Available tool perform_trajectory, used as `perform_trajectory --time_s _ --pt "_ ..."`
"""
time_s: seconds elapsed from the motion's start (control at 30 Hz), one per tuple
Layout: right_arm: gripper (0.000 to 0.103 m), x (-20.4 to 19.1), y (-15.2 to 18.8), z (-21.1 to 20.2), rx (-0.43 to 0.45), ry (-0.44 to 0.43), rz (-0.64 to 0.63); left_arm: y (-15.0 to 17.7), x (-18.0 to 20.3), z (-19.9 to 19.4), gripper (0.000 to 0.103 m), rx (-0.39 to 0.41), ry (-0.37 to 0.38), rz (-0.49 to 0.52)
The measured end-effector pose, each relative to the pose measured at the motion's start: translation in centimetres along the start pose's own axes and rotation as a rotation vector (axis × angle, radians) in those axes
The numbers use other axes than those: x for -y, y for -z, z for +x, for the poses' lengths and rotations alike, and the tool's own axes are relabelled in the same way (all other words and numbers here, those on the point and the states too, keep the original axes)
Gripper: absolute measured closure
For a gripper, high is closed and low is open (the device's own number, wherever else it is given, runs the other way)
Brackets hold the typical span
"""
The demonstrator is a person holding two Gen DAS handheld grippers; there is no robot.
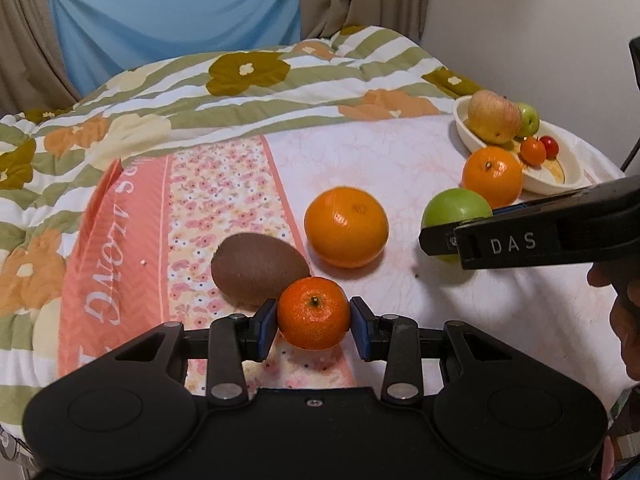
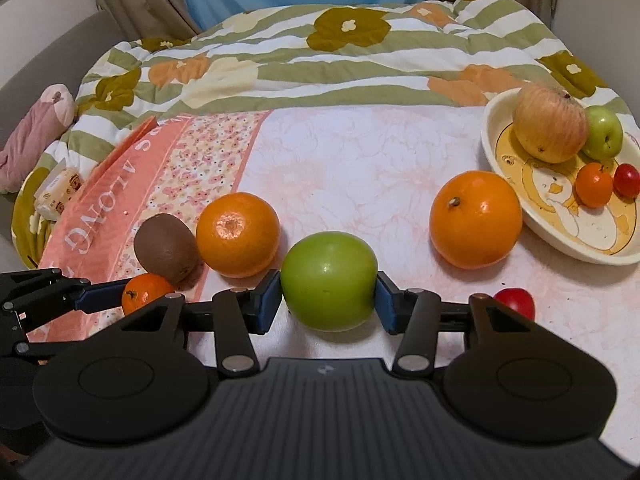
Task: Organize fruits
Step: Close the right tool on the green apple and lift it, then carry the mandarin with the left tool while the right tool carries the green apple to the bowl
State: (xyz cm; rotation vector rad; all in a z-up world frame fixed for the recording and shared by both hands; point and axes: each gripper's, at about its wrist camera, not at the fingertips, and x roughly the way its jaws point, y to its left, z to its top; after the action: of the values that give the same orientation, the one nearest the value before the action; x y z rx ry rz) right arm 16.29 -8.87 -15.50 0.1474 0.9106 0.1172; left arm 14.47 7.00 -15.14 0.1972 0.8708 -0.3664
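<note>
My left gripper [image 1: 314, 326] is shut on a small mandarin [image 1: 314, 313], right in front of a brown kiwi [image 1: 260, 269]. My right gripper [image 2: 328, 296] is shut on a green apple [image 2: 329, 281]; that apple also shows in the left wrist view [image 1: 456, 210], behind my right gripper's finger. Two oranges lie on the cloth [image 2: 238, 234] [image 2: 476, 226]. A cream bowl [image 2: 504, 152] at the right holds a reddish apple [image 2: 550, 128], a small green apple [image 2: 602, 133], a small mandarin [image 2: 594, 184] and a red fruit [image 2: 626, 181].
A small red fruit [image 2: 516, 302] lies by my right gripper's right arm. A flowered quilt [image 2: 320, 52] is heaped behind the pink cloth. A tissue pack [image 2: 56, 196] and a pink roll [image 2: 36, 136] lie at the far left.
</note>
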Motion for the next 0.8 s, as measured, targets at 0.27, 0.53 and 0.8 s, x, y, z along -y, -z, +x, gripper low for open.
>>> perform_trajectory --time_s 0.27,0.53,0.8 --pt "0.039 1.4 -1.0 -3.2 0.046 -0.023 -0.004 -1.9 1.9 -2.1 0.061 0.041 -0.017 -0.007" --pt "0.039 5.2 -2.1 -7.3 0.097 -0.027 0.016 -4.7 5.2 -4.0 0.061 0.09 -0.031 -0.003" --pt "0.039 11.2 -2.9 -11.2 0.136 -0.001 0.033 -7.8 10.1 -5.1 0.061 0.138 -0.016 -0.003"
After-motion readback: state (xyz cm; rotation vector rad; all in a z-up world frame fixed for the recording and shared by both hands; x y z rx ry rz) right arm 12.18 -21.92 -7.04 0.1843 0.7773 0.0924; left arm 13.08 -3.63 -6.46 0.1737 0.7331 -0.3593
